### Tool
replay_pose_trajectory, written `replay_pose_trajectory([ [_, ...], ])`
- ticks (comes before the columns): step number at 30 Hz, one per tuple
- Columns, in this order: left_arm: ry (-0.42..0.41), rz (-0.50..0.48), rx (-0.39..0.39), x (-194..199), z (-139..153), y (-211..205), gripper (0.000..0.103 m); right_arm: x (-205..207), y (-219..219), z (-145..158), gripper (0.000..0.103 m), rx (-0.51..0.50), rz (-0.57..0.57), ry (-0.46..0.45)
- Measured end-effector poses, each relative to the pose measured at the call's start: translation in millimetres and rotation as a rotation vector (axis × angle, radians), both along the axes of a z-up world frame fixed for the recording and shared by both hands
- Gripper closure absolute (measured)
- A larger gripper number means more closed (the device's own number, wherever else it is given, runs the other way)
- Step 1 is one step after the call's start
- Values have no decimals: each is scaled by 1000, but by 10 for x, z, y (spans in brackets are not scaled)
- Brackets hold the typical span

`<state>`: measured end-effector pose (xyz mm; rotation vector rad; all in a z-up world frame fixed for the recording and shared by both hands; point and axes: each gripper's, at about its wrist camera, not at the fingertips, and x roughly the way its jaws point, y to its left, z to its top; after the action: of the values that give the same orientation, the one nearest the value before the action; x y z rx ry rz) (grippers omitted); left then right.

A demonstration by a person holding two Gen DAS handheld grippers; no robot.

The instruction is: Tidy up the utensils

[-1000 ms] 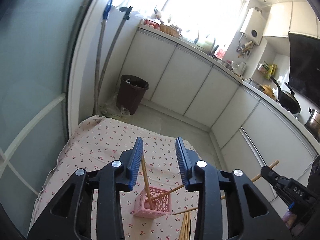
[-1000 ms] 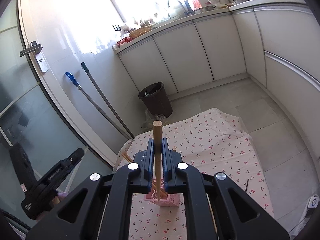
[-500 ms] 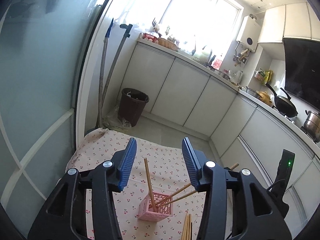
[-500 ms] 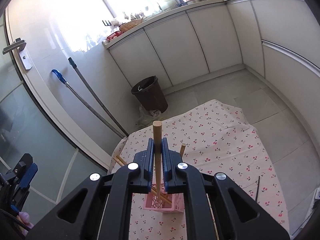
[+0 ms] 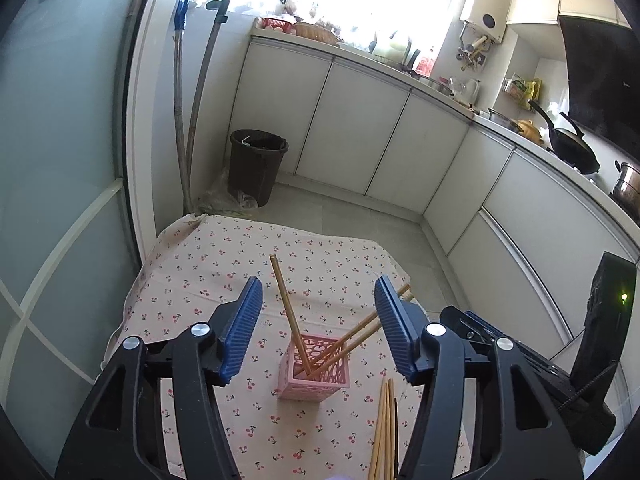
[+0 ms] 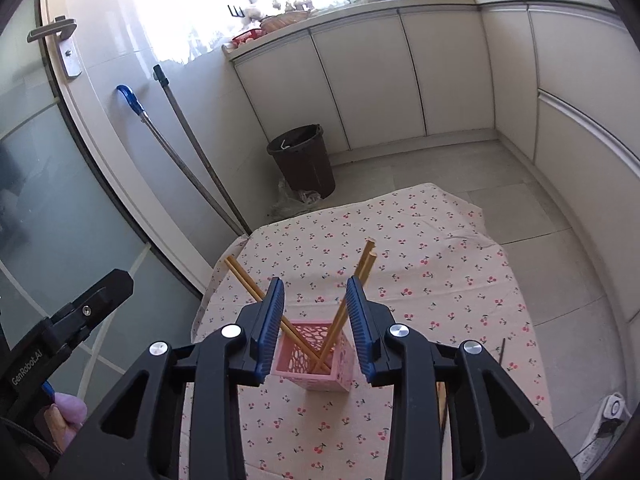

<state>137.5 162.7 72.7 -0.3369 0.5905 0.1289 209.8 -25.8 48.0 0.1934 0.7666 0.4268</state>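
Note:
A pink lattice holder (image 5: 314,376) (image 6: 316,364) stands on the cherry-print tablecloth (image 5: 224,264) (image 6: 440,264). One chopstick (image 5: 284,300) in it leans left, and two chopsticks (image 5: 360,332) lean right. Several loose chopsticks (image 5: 384,428) lie on the cloth near the front. My left gripper (image 5: 318,292) hovers above the holder; its jaws are opening with nothing pressed between them. My right gripper (image 6: 314,286) also hangs over the holder, its jaws opening, and the chopsticks (image 6: 360,276) stand free beyond its pads. Each gripper shows at the edge of the other's view.
A dark bin (image 5: 258,164) (image 6: 302,160) stands on the floor beyond the table. Two long handles (image 5: 192,112) lean by the frosted glass door (image 5: 60,160). White cabinets (image 5: 360,128) line the back and right. A thin dark stick (image 6: 502,354) lies at the cloth's right.
The right gripper let go of the chopstick it held; that chopstick now leans in the holder. Both pairs of jaws have spread wider. The left gripper drew back from the holder.

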Motion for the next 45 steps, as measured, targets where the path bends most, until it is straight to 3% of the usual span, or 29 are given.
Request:
replay_pose_trajectory([
  [3, 33, 8, 15, -35, -129, -67, 32, -80, -139, -75, 61, -7, -20, 20],
  [11, 140, -29, 47, -66, -536, -263, 26, -327, -402, -283, 33, -94, -60, 44],
  [16, 174, -47, 49, -111, -698, -394, 13, -493, -717, -406, 13, -107, -129, 82],
  [18, 201, -65, 53, -104, -778, -455, 11, -536, -849, -450, 10, -117, -150, 98],
  [27, 267, -132, 124, -96, -1043, -777, 7, -628, -1262, -734, 9, -173, -171, 253],
  [34, 339, -181, 159, -31, -1268, -965, 7, -816, -1534, -781, 9, -211, -199, 303],
  [40, 463, -233, 102, 63, -1595, -1025, 7, -866, -1959, -779, 9, -94, -301, 350],
  [45, 572, -258, 83, 142, -1947, -1147, 7, -835, -2275, -822, 9, 99, -356, 418],
])
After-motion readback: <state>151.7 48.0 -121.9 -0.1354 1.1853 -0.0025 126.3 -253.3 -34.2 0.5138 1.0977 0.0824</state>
